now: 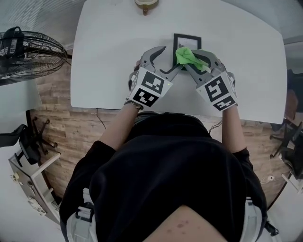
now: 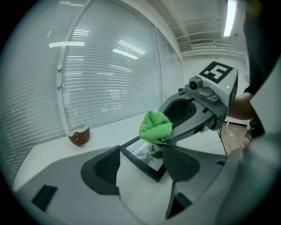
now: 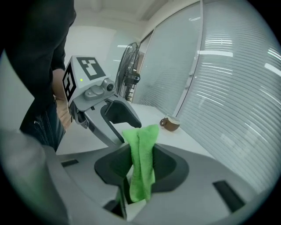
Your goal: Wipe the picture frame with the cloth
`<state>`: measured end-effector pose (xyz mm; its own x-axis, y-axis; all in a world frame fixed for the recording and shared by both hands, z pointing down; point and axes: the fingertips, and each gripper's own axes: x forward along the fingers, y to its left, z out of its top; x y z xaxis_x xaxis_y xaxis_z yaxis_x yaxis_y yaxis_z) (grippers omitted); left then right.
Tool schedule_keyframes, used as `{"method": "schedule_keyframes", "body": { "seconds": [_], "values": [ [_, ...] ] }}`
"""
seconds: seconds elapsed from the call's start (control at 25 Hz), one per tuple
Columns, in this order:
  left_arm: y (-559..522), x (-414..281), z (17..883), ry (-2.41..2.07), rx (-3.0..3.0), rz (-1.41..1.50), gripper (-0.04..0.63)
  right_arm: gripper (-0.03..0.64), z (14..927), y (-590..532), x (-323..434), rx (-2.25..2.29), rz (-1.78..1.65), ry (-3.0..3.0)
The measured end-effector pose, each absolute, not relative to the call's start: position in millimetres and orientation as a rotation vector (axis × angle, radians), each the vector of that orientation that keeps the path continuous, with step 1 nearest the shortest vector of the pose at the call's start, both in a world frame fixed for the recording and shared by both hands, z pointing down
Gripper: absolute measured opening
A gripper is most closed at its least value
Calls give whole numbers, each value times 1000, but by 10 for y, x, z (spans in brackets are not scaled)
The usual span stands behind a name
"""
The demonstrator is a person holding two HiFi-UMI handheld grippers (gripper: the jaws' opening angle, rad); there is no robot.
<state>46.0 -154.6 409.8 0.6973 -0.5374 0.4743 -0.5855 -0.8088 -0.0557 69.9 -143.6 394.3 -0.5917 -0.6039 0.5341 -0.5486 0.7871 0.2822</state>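
Note:
A small black picture frame (image 1: 187,40) lies flat on the white table (image 1: 109,56). My right gripper (image 1: 190,59) is shut on a green cloth (image 1: 186,55), which rests bunched on the frame's near part. In the right gripper view the cloth (image 3: 141,162) hangs pinched between the jaws. My left gripper (image 1: 171,57) stands open just left of the cloth. In the left gripper view the frame (image 2: 142,156) lies between its wide-apart jaws, close to the right one, with the cloth (image 2: 154,127) on its far end.
A brown cup (image 1: 147,4) stands at the table's far edge, well beyond the frame. A black floor fan (image 1: 28,52) stands off the table's left side. A chair base (image 1: 28,142) sits on the wooden floor at the left.

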Motion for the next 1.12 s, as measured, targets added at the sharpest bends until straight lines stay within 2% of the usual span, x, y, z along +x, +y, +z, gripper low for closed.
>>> {"method": "schedule_keyframes", "body": {
  "seconds": [0.56,1.12],
  "values": [
    [-1680,372,3451,-951,2901,467,297,117,3173,-1588,749,1282,-74,-2544],
    [-1671,130,2833,-952,2993,269,194,117,2561,-1570,789,1590,-86,-2617]
  ]
}}
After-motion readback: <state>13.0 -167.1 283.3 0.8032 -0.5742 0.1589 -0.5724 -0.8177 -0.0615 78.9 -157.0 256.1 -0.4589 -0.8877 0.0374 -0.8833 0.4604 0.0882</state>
